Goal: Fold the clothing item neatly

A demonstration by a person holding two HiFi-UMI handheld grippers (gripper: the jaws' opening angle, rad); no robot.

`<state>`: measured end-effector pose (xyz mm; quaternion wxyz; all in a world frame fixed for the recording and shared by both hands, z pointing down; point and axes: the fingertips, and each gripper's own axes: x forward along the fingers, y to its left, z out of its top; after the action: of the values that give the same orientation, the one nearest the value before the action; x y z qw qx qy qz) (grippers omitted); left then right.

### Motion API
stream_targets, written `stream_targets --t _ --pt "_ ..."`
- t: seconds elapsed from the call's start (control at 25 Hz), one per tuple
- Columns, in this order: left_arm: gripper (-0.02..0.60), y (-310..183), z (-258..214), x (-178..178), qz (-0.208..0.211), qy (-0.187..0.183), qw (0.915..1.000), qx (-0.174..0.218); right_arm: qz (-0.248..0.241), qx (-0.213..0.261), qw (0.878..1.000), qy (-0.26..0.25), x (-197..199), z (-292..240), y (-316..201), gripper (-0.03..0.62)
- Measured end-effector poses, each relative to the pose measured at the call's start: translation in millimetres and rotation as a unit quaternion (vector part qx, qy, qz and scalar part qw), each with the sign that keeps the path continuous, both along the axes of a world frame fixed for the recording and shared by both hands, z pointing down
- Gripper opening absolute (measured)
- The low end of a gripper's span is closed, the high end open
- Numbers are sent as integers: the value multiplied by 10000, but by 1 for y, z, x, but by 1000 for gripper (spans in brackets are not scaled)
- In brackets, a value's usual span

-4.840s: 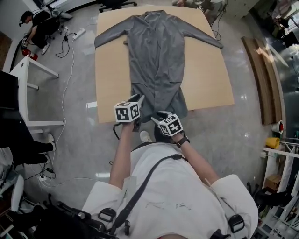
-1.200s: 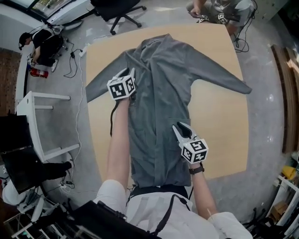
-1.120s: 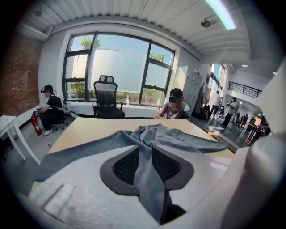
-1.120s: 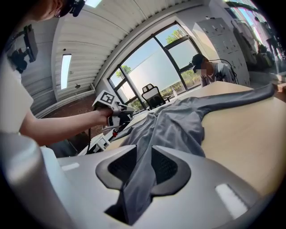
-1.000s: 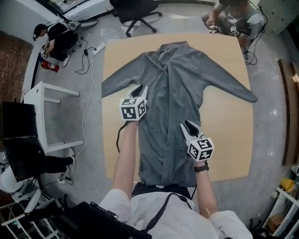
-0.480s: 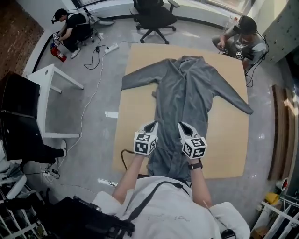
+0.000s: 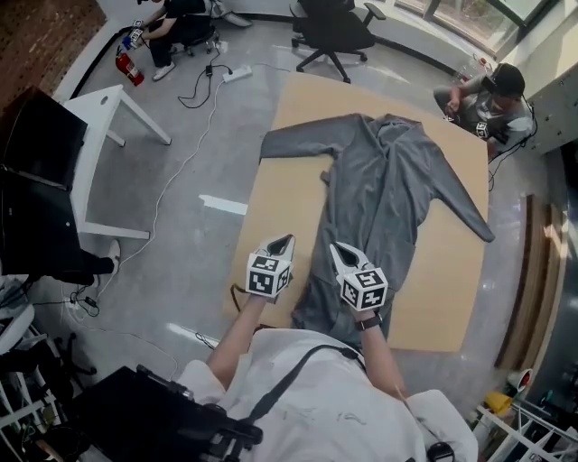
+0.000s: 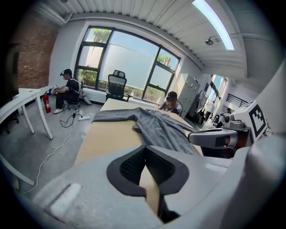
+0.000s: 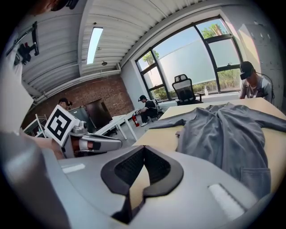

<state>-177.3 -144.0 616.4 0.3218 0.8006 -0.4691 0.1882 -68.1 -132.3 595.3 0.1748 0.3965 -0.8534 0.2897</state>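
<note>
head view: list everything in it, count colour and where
garment: one, grey, spread flat on the table, sleeves out
table: one, tan wood, centre
office chair: one, black, beyond the table
side table: one, white, left
fire extinguisher: one, red, floor at top left
people: two, dark caps, one seated top left, one at the table's far right corner
left gripper: one, grey with black-and-white cube, jaws shut and empty, over bare table beside the hem
right gripper: one, same colours, jaws shut and empty, over the garment's lower part
</note>
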Motion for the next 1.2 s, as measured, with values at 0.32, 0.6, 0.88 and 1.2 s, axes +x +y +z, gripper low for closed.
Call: stream_targets --t 0.32,0.6,0.88,1.2 --pt "0 -55 31 -76 -811 -3 9964 -255 -399 -87 9991 82 -42 7 -19 -2" --pt "2 -127 74 -126 -1188 -241 9918 -412 -370 -212 9990 152 -46 20 -48 -2" --pt "13 -200 102 -155 -1349 -414 9890 -440 -360 -274 9988 176 -41 31 -73 -2" --pt "173 -262 143 -134 -620 -33 9936 -948 -147 -489 9986 123 -24 42 -78 -2"
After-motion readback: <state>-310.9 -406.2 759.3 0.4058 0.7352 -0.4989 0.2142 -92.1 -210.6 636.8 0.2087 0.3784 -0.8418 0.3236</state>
